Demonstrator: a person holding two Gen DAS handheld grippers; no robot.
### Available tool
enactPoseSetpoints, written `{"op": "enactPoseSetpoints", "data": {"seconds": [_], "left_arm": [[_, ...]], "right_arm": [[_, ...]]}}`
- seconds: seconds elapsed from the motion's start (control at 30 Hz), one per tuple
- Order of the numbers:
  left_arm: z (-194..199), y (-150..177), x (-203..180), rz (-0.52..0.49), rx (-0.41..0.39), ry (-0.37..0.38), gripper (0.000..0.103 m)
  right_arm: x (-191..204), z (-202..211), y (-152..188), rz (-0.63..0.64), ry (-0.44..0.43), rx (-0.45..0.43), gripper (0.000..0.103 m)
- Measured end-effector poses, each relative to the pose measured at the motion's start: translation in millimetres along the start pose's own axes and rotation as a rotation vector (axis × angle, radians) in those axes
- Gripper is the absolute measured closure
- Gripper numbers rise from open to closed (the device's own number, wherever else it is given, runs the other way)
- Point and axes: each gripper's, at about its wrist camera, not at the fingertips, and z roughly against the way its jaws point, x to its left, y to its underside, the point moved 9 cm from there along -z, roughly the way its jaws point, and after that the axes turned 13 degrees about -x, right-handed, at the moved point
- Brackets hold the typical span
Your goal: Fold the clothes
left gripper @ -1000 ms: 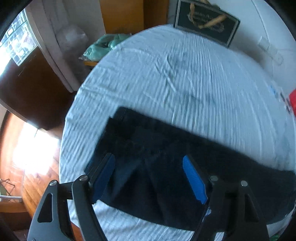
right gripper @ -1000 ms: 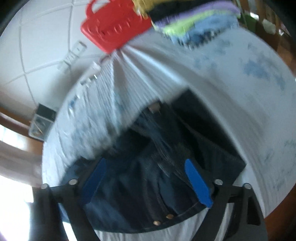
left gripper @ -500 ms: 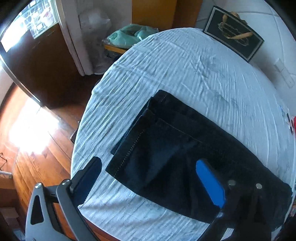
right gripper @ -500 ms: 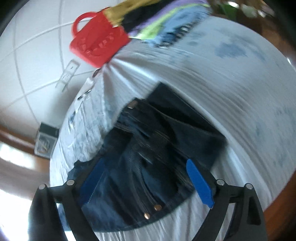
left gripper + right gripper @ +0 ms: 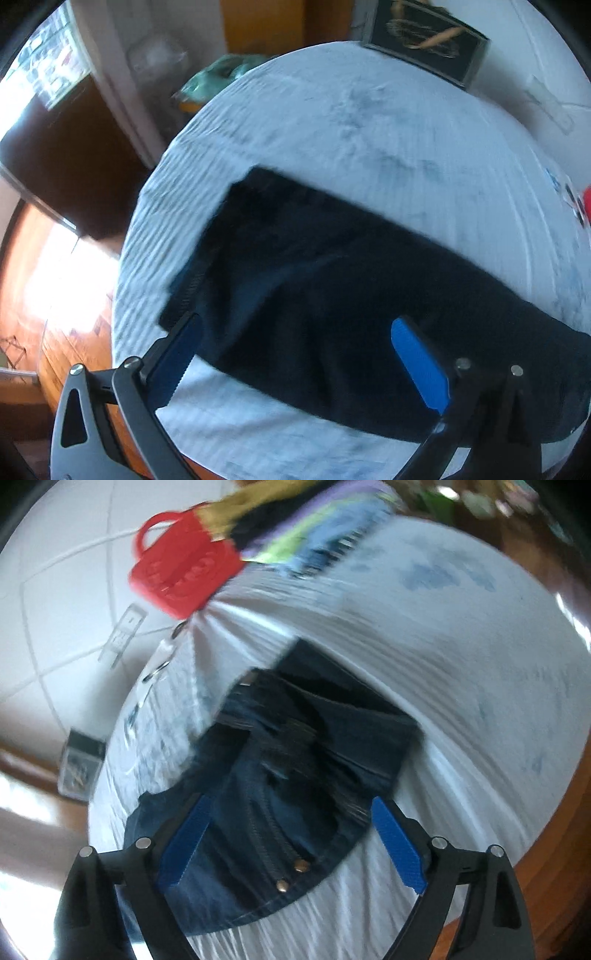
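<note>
In the left wrist view, 1 pair of dark jeans (image 5: 332,295) lies folded lengthwise on the pale sheet (image 5: 369,140), its leg hems near the sheet's left edge with bare sheet beyond it toward 1 dark framed picture (image 5: 424,40); the left gripper (image 5: 295,358) hovers wide apart over the legs, gripping nothing, and blur hides the seams. In the right wrist view, the right gripper (image 5: 291,842) stands wide over the jeans' waist, its pads clear of the cloth, with 2 rivets (image 5: 293,875) showing, 1 red basket (image 5: 181,572) and 1 blurred stack of clothes (image 5: 306,531) at the far edge. Open sheet lies to the right, and the frame cuts off the jeans' legs.
</note>
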Motion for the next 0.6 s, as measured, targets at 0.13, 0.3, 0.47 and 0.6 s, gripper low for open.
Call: {"op": "enactPoseSetpoints", "data": {"seconds": [0.13, 0.3, 0.47, 0.6], "left_arm": [[18, 15, -65, 0.004, 0.012, 0.058, 0.000], [45, 60, -171, 0.010, -0.004, 0.142, 0.000], [74, 127, -290, 0.042, -0.004, 0.174, 0.000], [86, 186, -377, 0.057, 0.059, 0.163, 0.000]], "right_arm": [[34, -13, -14, 0.180, -0.017, 0.049, 0.013], [64, -39, -41, 0.359, -0.121, 0.110, 0.013], [67, -70, -57, 0.551, -0.311, 0.278, 0.012], [57, -102, -45, 0.791, -0.371, 0.445, 0.027]]}}
